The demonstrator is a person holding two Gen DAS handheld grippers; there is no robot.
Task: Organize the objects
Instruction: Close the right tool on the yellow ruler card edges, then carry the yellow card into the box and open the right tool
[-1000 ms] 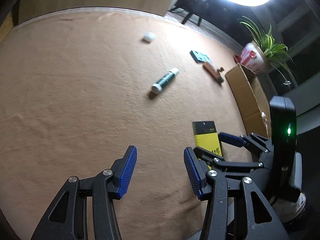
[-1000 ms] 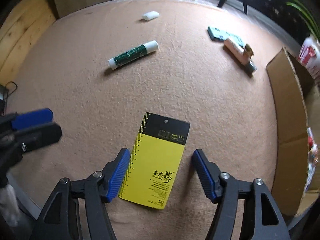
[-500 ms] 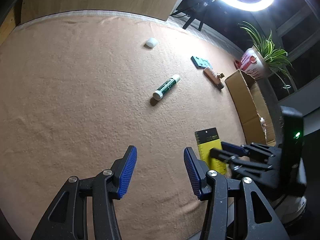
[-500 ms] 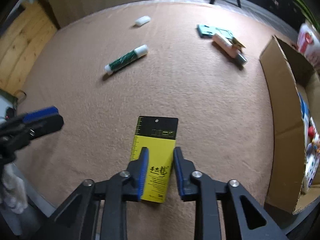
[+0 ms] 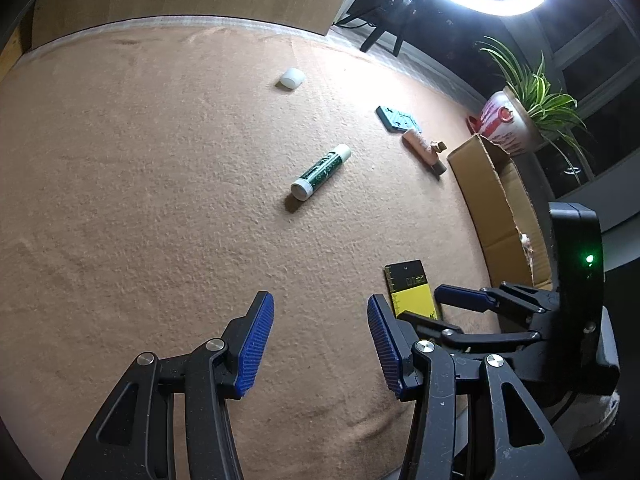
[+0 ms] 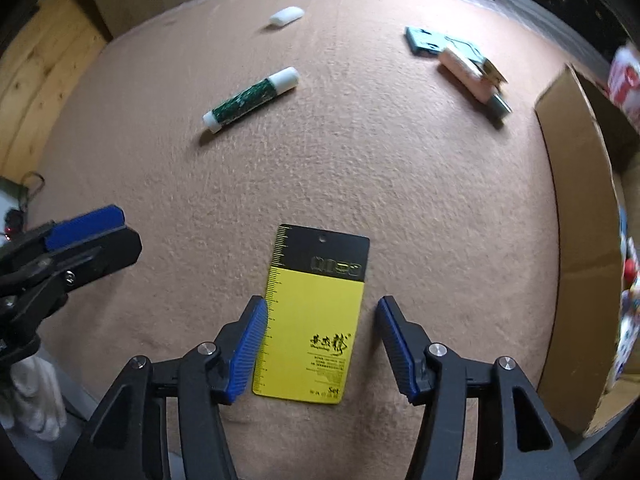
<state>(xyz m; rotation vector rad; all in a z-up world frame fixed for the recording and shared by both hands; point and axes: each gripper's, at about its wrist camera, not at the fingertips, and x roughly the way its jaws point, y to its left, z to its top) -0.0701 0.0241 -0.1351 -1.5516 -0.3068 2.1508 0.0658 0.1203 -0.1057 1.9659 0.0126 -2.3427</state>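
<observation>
Right gripper (image 6: 322,344), jaws just reopened, straddles a yellow card (image 6: 316,312) on the tan cloth (image 6: 360,168); pad contact apparently absent.

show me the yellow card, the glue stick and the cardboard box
yellow card (image 6: 316,320), right wrist view, middle of its yellow part
glue stick (image 6: 250,100), right wrist view, green middle
cardboard box (image 6: 580,216), right wrist view, near wall

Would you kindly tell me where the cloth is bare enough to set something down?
The broad stretch left of the glue stick and white cap is bare. So is the middle, between glue stick, yellow card and box. It is crowded at the far right, where the teal piece and pink tube touch.
</observation>
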